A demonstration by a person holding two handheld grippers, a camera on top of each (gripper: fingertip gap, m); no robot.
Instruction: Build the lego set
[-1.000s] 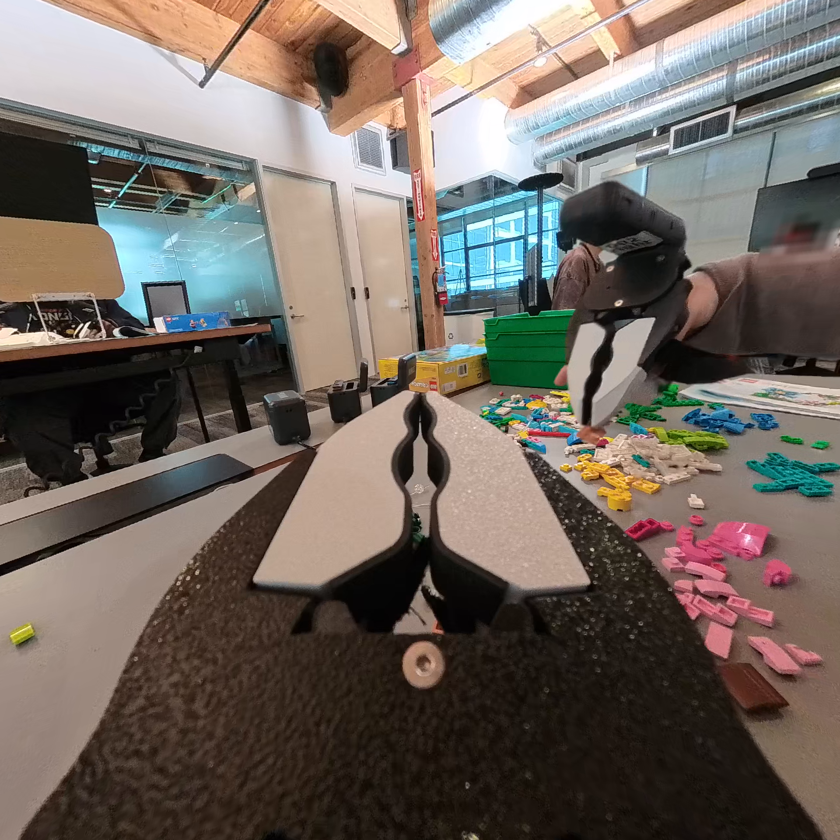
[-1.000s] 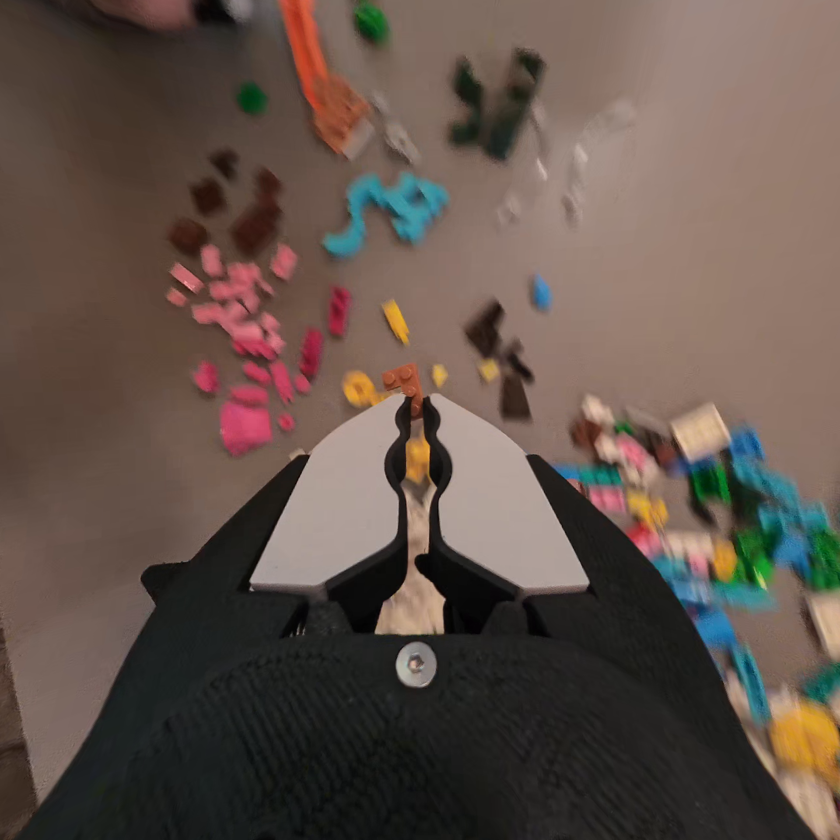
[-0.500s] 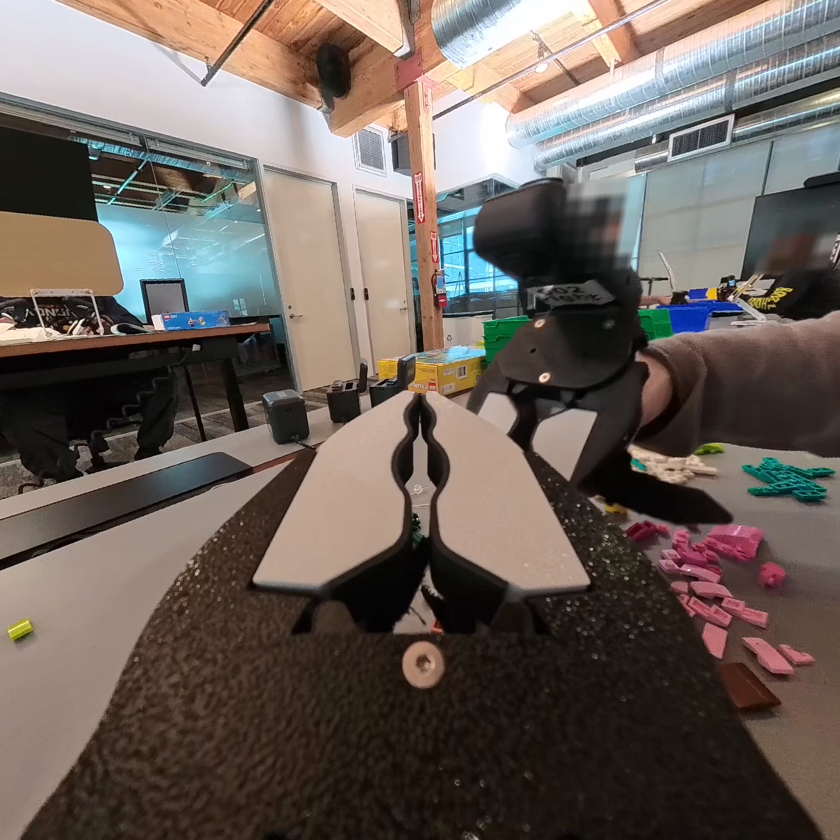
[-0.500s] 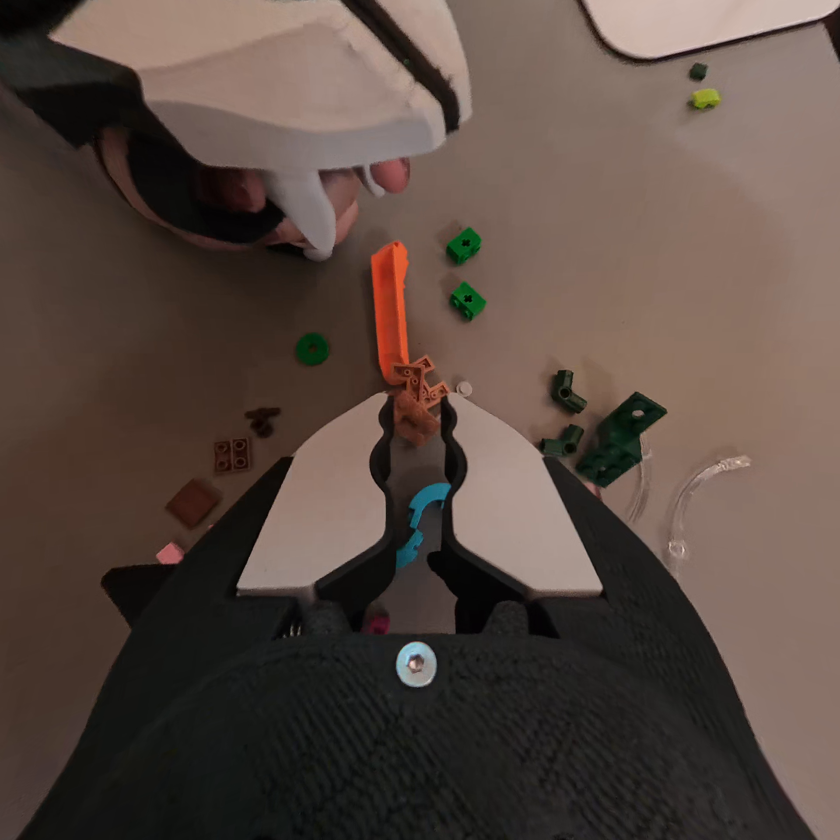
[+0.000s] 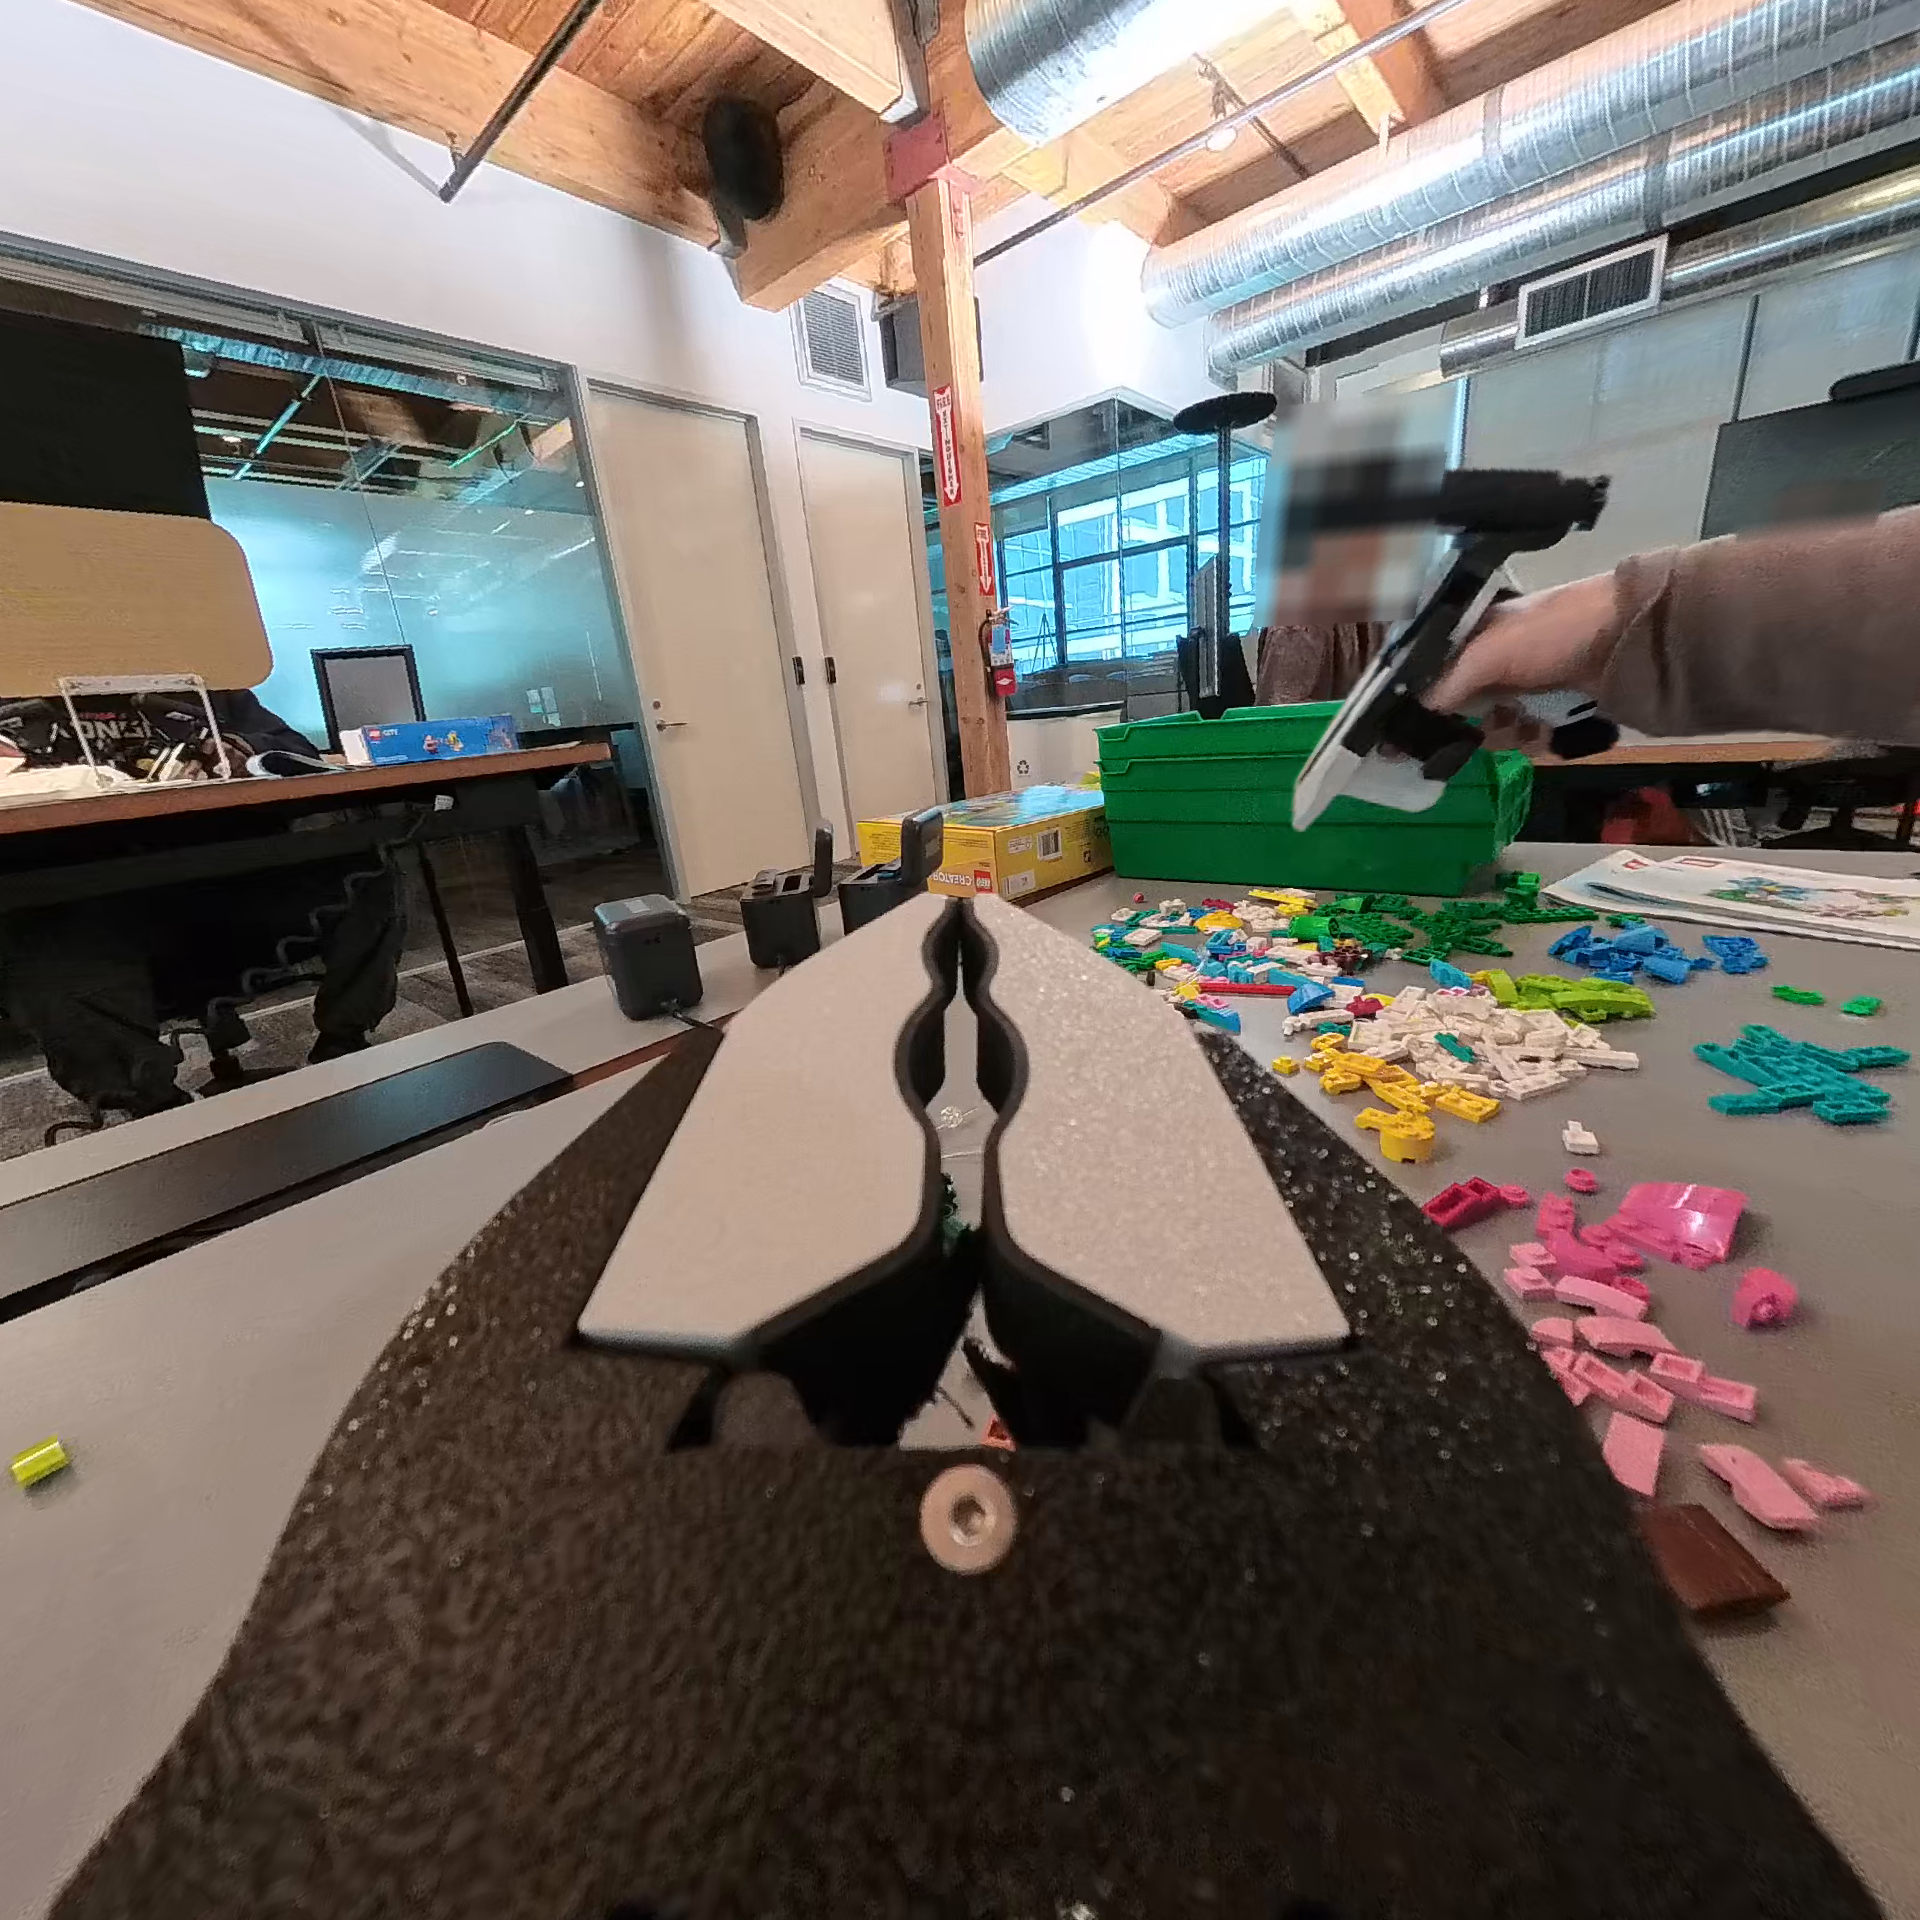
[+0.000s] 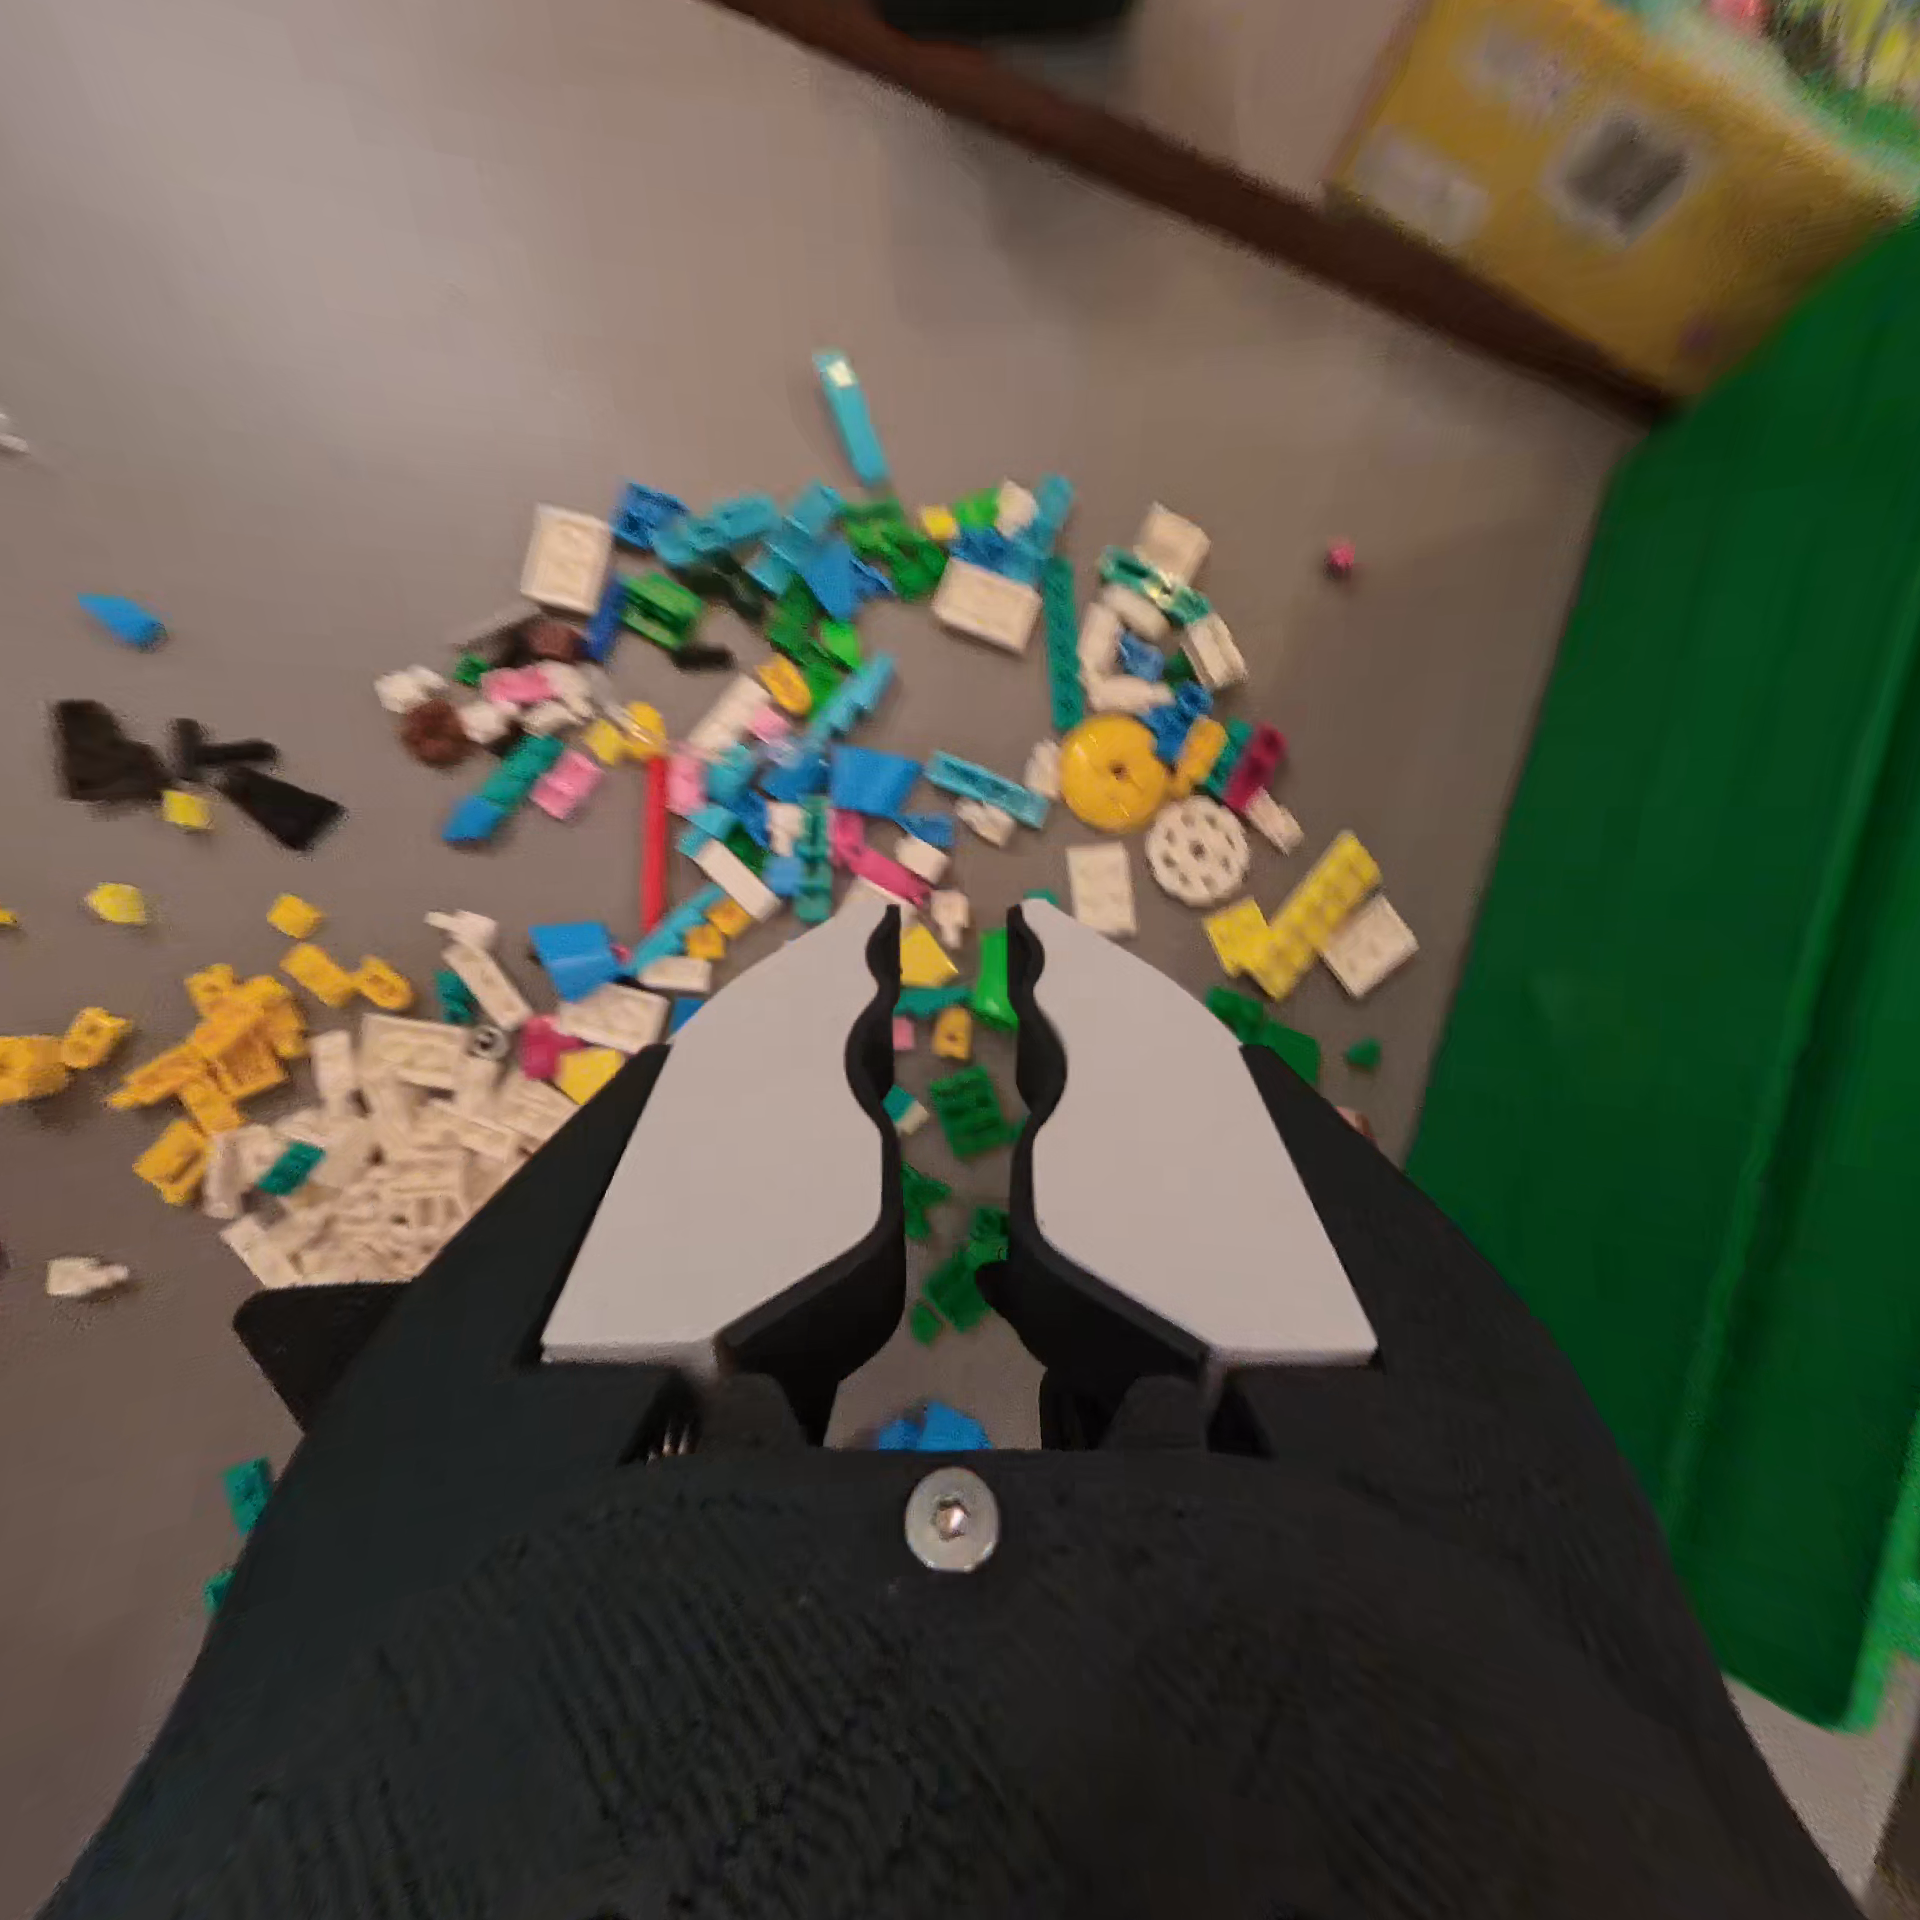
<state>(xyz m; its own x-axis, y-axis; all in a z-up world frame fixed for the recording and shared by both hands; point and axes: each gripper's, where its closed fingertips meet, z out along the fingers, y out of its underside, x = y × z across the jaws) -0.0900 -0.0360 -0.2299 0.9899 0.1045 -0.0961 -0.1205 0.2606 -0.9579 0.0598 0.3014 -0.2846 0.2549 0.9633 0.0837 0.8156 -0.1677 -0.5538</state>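
Above blurred plastic bricks [image 6: 790,769], right tongs [image 6: 948,918] parted, seemingly empty, scalloped edges.

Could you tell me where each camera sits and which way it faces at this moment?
Left wrist view: on the shut left gripper, low over the table, facing across the room; the right gripper and its hand show.
Right wrist view: on the open right gripper, looking down.
Shared: mixed brick pile, green bins.

Loose bricks [image 5: 1455,1049] lie spread over the right half of the desk [image 5: 208,1507]. Behind them stands a stack of bins [image 5: 1247,821], with a box [image 5: 997,852] to its left and a booklet [image 5: 1745,894] to its right. One small brick [image 5: 40,1459] lies alone at far left.
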